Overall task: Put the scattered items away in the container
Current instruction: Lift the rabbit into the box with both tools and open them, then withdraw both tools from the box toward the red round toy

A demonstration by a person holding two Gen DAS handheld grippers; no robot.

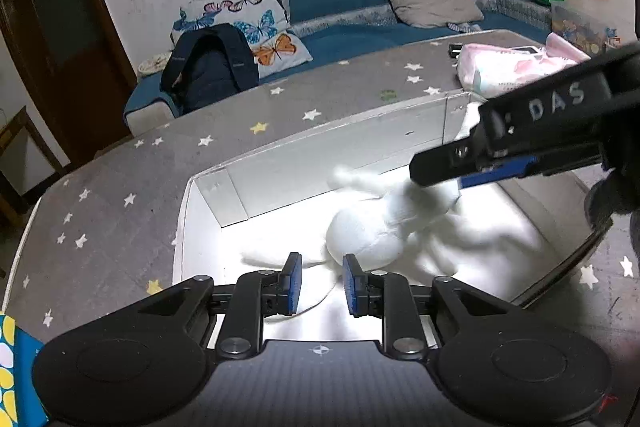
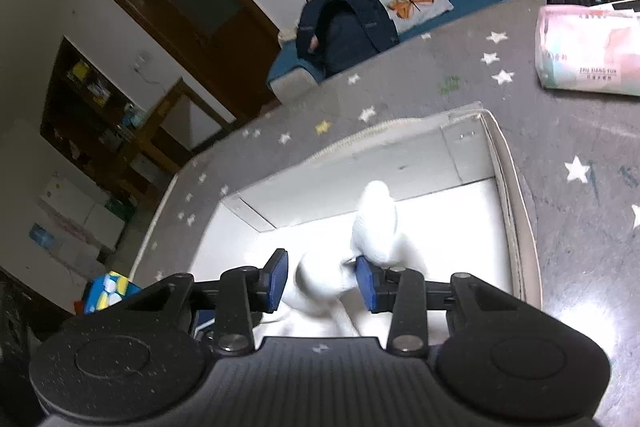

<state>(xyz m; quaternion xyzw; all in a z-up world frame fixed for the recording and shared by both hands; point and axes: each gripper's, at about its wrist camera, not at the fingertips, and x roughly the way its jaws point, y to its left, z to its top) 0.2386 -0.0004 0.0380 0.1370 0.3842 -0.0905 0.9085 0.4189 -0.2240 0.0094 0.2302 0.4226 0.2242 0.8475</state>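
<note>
The white fabric container [image 1: 224, 199] sat open on the grey star-patterned surface [image 1: 120, 167], its floor washed out by bright light. Inside lay white socks [image 1: 364, 239] — bunched, blurred, hard to separate. The left tongs [image 1: 318, 283] hung over the container's near edge with jaws parted and nothing between the blue pads. The right tongs [image 2: 322, 281] reached in from the right, clenched on a white sock [image 2: 376, 223] that stuck up beyond the fingertips. A pink tissue pack [image 2: 588, 51] lay on the surface beyond the container, to the far right.
</note>
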